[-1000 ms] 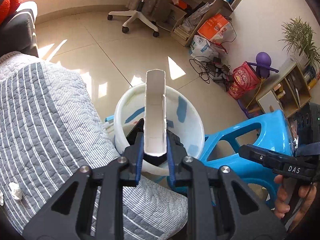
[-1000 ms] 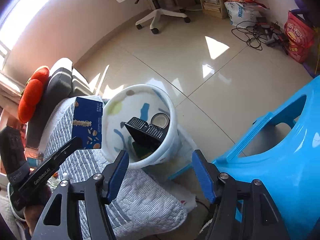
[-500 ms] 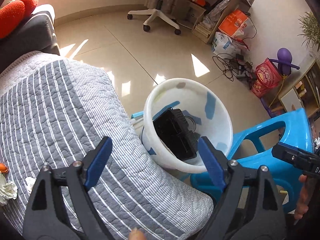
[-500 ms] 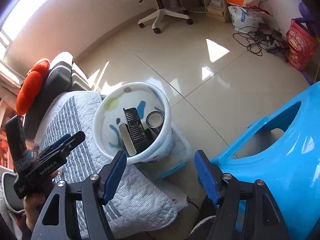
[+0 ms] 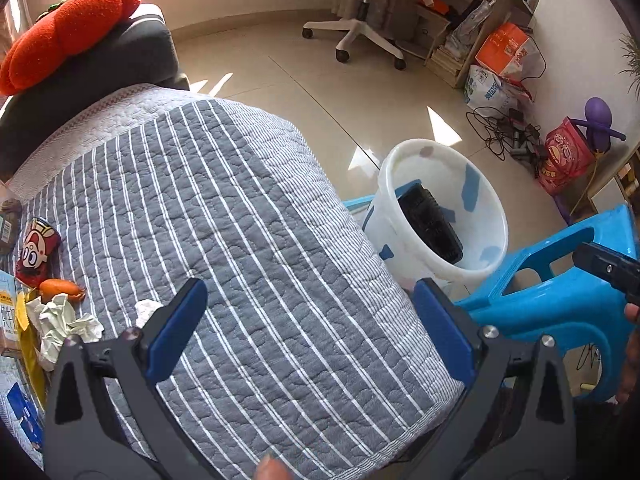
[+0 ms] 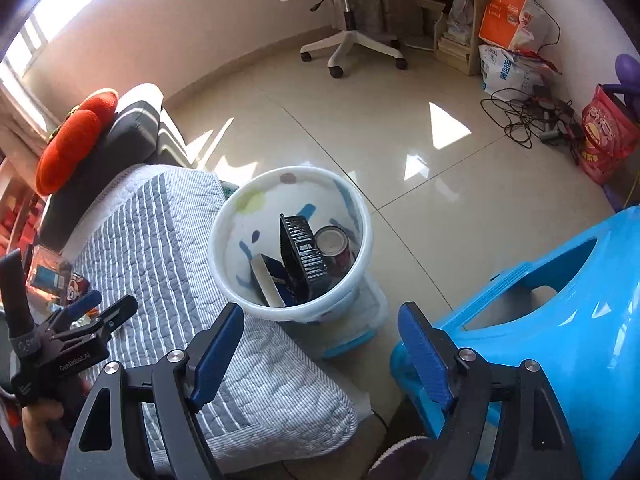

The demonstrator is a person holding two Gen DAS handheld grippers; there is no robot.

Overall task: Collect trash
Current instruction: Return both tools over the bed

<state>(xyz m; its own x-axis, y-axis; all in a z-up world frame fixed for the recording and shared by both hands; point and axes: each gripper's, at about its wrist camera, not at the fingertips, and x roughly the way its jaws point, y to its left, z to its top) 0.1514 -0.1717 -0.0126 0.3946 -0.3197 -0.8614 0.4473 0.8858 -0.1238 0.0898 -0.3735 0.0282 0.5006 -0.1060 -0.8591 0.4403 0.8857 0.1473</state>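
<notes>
Carton dropped, now in bucket [image 6: 288, 240]. My left gripper [image 5: 308, 332] jaws wide, empty, swung back over quilt [image 5: 240, 220] toward crumpled paper [image 5: 60, 320]. Right gripper [image 6: 320, 352] jaws wide, empty.

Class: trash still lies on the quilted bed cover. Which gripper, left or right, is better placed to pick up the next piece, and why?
Left. The left gripper is open over the bed cover, near the crumpled paper. The right gripper, also open, faces the bin.
</notes>
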